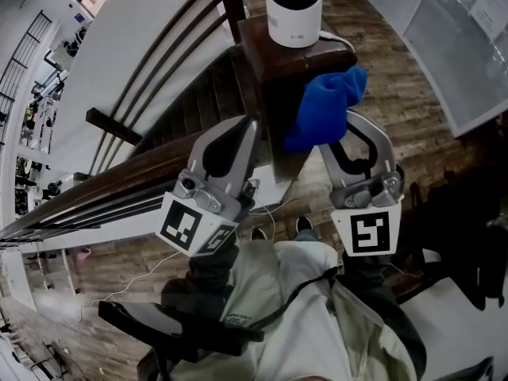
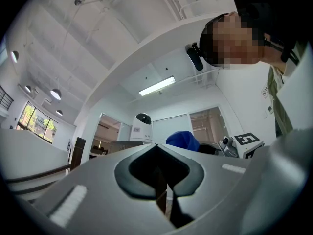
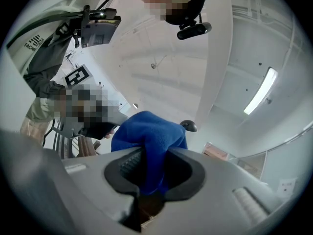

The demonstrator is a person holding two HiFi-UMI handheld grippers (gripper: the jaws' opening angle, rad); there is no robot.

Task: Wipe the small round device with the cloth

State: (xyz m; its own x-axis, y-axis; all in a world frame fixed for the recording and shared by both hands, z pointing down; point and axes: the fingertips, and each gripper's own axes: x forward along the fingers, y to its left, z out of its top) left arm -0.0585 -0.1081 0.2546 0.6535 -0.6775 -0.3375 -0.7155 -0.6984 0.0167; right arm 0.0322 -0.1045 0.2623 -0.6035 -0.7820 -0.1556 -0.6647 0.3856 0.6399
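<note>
The small round device (image 1: 294, 10), white with a black top, stands on a dark wooden post (image 1: 278, 62). My right gripper (image 1: 348, 119) is shut on a bunched blue cloth (image 1: 327, 105), which hangs against the post's front right, just below the device. In the right gripper view the cloth (image 3: 149, 141) fills the jaws and the device's black top (image 3: 189, 126) peeks out behind it. My left gripper (image 1: 251, 125) is shut on nothing, left of the post. The left gripper view shows the device (image 2: 143, 127) and the cloth (image 2: 183, 140) beyond its closed jaws.
A dark wooden handrail (image 1: 95, 185) runs left from the post, with stairs (image 1: 190, 105) below it. A white cable (image 1: 333, 36) leaves the device. A framed panel (image 1: 468, 46) lies on the wooden floor at right. The person's legs and feet are underneath.
</note>
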